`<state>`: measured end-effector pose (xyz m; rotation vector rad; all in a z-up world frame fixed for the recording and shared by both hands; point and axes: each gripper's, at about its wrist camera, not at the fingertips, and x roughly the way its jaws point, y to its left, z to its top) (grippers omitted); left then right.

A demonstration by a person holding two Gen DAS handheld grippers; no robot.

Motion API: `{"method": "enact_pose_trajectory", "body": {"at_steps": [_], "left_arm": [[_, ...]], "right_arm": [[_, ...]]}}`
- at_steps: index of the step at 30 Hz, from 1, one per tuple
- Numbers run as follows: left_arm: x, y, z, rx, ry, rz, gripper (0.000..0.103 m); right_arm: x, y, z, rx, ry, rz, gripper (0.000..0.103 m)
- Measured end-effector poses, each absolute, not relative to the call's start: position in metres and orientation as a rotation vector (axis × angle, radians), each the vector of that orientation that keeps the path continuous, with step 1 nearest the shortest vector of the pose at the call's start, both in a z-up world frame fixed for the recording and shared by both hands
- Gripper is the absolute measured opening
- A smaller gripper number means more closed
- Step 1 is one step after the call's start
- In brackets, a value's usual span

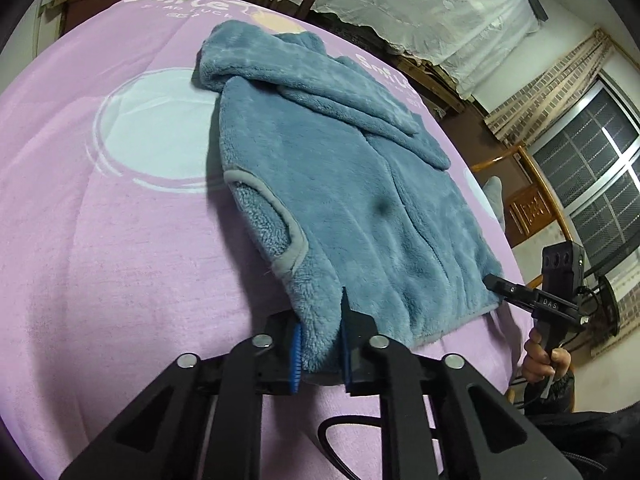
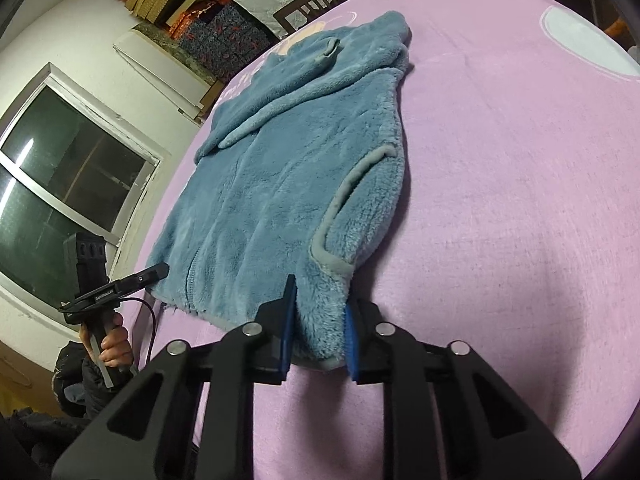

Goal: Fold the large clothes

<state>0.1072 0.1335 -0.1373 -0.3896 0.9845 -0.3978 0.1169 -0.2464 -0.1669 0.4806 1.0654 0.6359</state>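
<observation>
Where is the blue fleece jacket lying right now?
In both wrist views the blue fleece jacket lies flat on the pink blanket, its near hem corners pinched by the left gripper and the right gripper.

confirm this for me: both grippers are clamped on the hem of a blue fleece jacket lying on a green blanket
Not quite: the blanket is pink-lilac, not green, as both wrist views show. The rest holds: the left gripper and the right gripper are each shut on the near hem of the blue fleece jacket.
</observation>
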Motion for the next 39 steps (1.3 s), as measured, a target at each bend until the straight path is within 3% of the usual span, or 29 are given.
{"method": "enact_pose_trajectory", "body": {"at_steps": [10,28,39], "left_arm": [[0.109,0.134,-0.106,-0.352,0.880,-0.367,0.013],[0.182,0.131,0.005,-0.295,0.646,-0.293,0.013],[0.268,0.147,-0.004,-0.309,0.660,-0.157,0.013]], "right_arm": [[0.121,-0.257,-0.145,0.547,0.995,0.686,0.016],[0.191,-0.256,-0.038,0.577,0.769,0.696,0.015],[0.300,-0.244,-0.033,0.659,0.735,0.608,0.015]]}}
